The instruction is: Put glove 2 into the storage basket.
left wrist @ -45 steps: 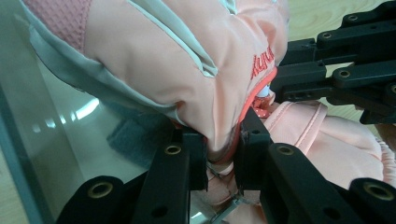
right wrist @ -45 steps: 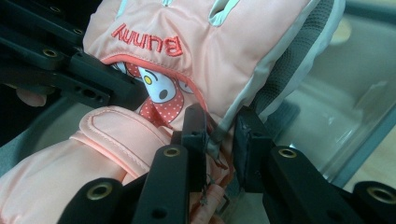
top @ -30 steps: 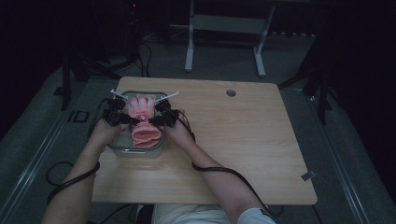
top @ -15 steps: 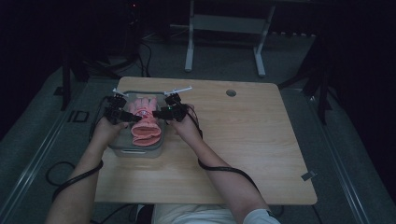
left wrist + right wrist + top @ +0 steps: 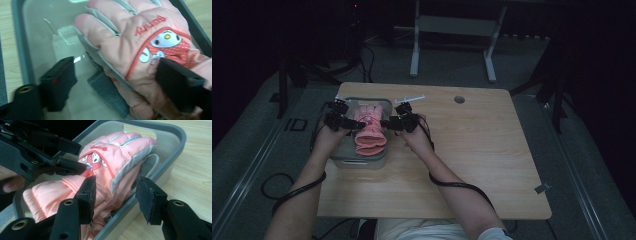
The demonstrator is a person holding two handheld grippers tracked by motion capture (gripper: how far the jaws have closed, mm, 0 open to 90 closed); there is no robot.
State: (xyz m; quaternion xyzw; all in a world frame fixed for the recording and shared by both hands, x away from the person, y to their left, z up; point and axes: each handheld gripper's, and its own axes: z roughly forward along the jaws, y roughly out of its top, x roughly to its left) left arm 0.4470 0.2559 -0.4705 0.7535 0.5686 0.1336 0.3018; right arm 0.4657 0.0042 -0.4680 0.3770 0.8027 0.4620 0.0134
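Pink glove [image 5: 370,131] lies in grey bin [image 5: 343,159]. Left gripper [image 5: 112,82]: jaws just opening, parted, straddling the glove's edge, no grip. Right gripper [image 5: 115,197]: jaws parted over the bin's rim, holding nothing.

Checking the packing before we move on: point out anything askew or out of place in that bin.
The pink glove does not fit inside the grey bin: its cuff rides up over the near rim, and it lies on a second glove. Nothing spilled or damaged.

Pink padded glove [image 5: 369,131] with cartoon patch lies flat in grey bin [image 5: 362,162].
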